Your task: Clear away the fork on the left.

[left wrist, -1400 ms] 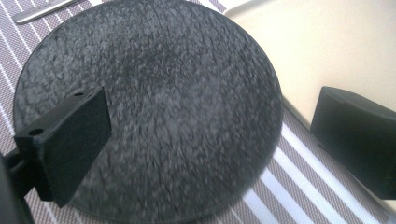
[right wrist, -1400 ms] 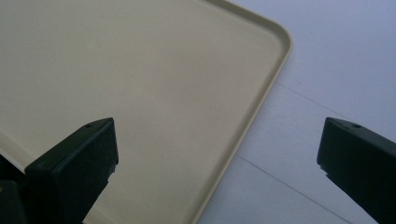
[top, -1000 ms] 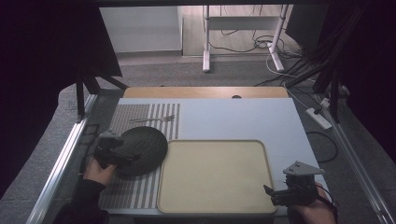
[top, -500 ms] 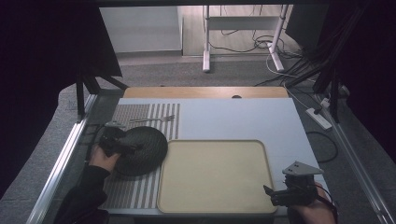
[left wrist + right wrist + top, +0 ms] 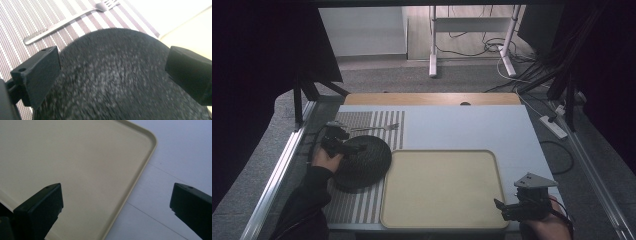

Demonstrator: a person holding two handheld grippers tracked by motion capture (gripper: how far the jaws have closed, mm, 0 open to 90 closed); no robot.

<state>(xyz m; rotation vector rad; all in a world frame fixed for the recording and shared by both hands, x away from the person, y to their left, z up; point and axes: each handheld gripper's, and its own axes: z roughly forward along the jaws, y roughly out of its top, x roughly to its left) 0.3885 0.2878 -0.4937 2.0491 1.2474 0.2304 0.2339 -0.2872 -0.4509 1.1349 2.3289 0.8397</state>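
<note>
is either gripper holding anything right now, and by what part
Nothing is held. The left gripper hangs open over the black plate, jaws wide apart; the right gripper is open above the tray's corner.

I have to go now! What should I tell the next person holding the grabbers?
Left gripper: jaws open, over the far left rim of the dark speckled plate; not gripping it.
Right gripper: jaws open, holding nothing, at the near right corner of the beige tray.
The plate sits on the striped placemat, its right edge at the tray's left rim. A fork lies on the mat beyond the plate.
Done: nothing is on the tray.
Left, probably: grip the plate, move it to the tray, maybe the fork next.
</note>
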